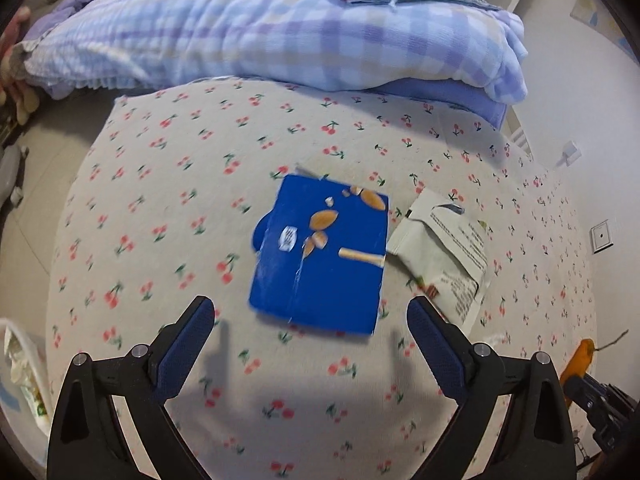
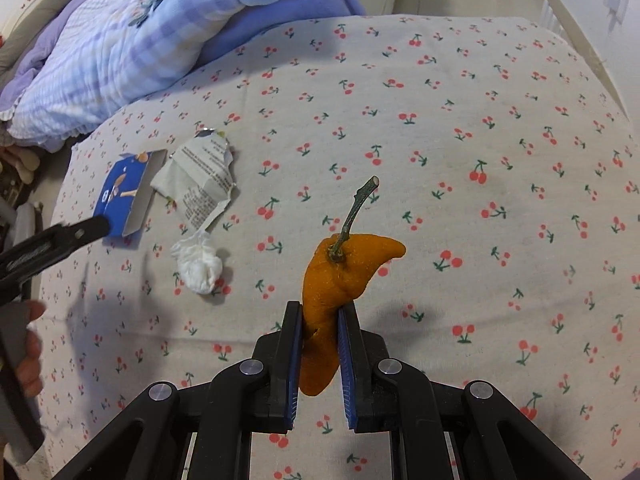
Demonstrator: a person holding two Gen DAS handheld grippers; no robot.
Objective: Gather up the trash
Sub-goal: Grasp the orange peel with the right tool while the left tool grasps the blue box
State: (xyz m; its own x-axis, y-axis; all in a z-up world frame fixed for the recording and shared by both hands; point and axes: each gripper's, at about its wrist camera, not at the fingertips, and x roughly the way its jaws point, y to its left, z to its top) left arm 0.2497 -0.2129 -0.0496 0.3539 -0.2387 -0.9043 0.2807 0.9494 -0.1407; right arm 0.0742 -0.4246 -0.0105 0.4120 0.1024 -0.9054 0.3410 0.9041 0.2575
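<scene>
You're working over a bed with a cherry-print sheet [image 2: 440,120], a checked quilt [image 1: 280,28] bunched up at the far end and nothing firm underneath, so anything you press on is going to sink a bit.

Your right gripper [image 2: 319,322] is clamped on an orange peel [image 2: 344,272], the piece with the stem sticking up. Jaws are nearly closed with the peel squeezed between the pads and lifted off the sheet. It looks soft and leathery, weighs next to nothing, and can probably fold or slide, so I'd keep steady pressure on it.

Your left gripper [image 1: 310,310] is wide open with nothing in it, hanging just short of the blue carton [image 1: 320,256] lying flat on the sheet. That looks like thin flattened cardboard: light, fairly stiff, a bit glossy. Lying flat, it gives you no face to pinch, so I'd go for the near edge, push one finger into the soft bedding under it and close across the thickness.

Just beside it to the right sits a torn white wrapper [image 1: 444,248], flimsy and crinkly, so any raised fold works. From the right camera there's also a crumpled tissue [image 2: 198,266] near it, soft enough to pinch anywhere.
</scene>
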